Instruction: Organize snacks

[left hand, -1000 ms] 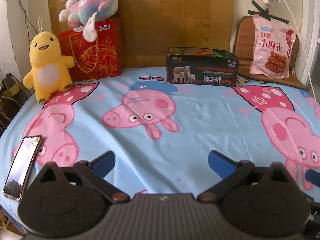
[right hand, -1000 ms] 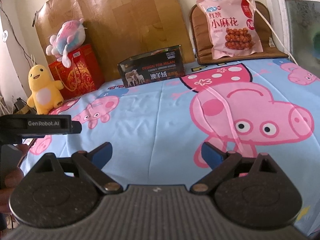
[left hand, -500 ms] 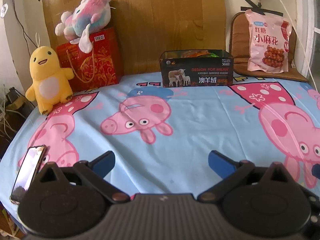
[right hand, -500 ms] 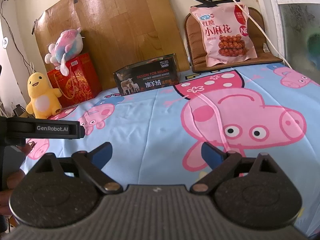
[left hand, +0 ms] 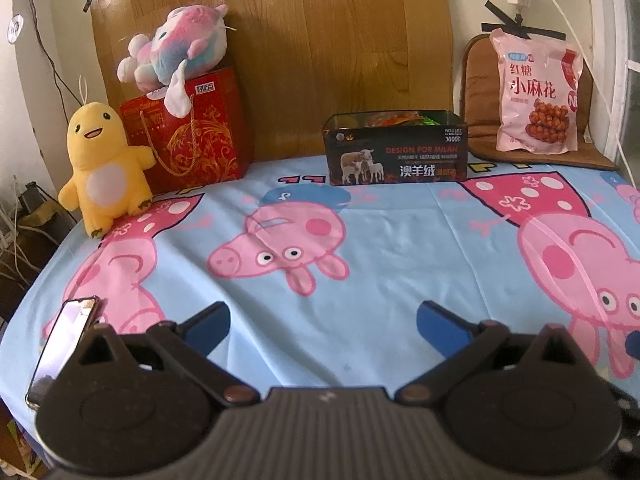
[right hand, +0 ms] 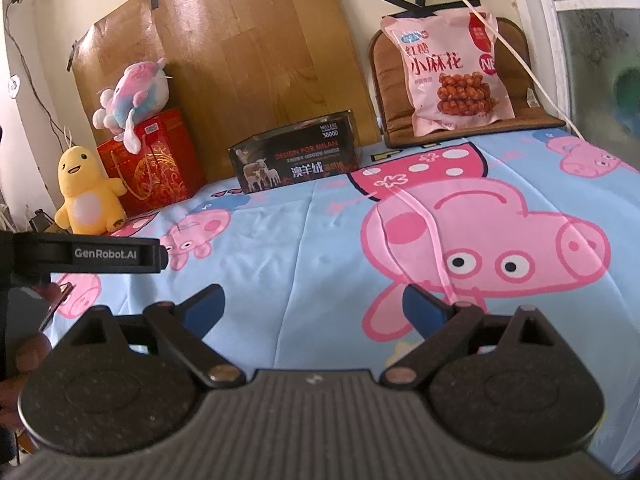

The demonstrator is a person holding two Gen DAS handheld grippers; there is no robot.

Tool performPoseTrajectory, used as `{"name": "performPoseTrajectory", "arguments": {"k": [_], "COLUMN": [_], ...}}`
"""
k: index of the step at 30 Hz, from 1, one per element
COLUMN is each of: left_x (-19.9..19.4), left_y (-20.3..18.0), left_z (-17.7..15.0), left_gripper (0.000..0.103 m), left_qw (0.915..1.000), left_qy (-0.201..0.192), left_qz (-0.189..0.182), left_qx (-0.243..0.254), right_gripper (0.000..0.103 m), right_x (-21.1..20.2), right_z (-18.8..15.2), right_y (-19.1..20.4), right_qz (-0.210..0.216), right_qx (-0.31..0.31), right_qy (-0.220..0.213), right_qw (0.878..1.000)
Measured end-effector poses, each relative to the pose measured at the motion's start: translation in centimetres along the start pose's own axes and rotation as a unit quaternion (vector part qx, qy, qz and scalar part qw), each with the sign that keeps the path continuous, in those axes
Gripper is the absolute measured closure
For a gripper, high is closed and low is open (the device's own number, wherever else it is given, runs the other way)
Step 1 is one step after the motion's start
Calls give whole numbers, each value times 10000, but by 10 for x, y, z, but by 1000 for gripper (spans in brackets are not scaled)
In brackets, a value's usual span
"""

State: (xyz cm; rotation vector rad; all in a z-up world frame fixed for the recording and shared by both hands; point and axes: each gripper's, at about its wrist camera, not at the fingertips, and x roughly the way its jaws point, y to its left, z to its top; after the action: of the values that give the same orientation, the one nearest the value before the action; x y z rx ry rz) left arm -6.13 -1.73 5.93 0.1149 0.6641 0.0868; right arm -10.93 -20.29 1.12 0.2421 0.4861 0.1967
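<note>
A dark open box (left hand: 396,150) (right hand: 296,158) printed with sheep stands at the far edge of the bed, with colourful snack packets showing inside its top. To its right a pink snack bag (left hand: 536,94) (right hand: 452,76) leans upright on a brown cushion (left hand: 478,120) (right hand: 390,92). My left gripper (left hand: 322,322) hovers open over the near part of the bed with nothing between its blue-tipped fingers. My right gripper (right hand: 312,306) is also open and empty, nearer the right side. The left gripper's body (right hand: 88,254) and a hand (right hand: 24,356) show at the left of the right wrist view.
A cartoon-pig sheet (left hand: 380,240) covers the bed. A yellow plush (left hand: 102,168), a red gift bag (left hand: 192,140) and a pink-blue plush (left hand: 176,54) stand at the back left. A phone (left hand: 60,348) lies at the near left edge. A white cable (right hand: 512,48) hangs at the right.
Both grippers have pulled back and risen a little, so the box and the snack bag look smaller and farther away. Both stay open.
</note>
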Motion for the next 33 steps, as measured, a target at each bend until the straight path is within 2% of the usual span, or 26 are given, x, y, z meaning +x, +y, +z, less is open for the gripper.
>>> {"name": "performPoseTrajectory", "arguments": {"k": [33], "left_x": [9], "left_y": [-4], "left_z": [-4], "left_gripper": [0], "left_qw": [9994], "left_qy": [298], "left_qz": [144], "left_qx": [-44], "right_gripper": [6], "right_x": [-2], "right_z": [-2], "right_y": [-1], "right_qz": [179], "right_qx": [-13], "right_qy": [-5], "right_qw": [9998]}}
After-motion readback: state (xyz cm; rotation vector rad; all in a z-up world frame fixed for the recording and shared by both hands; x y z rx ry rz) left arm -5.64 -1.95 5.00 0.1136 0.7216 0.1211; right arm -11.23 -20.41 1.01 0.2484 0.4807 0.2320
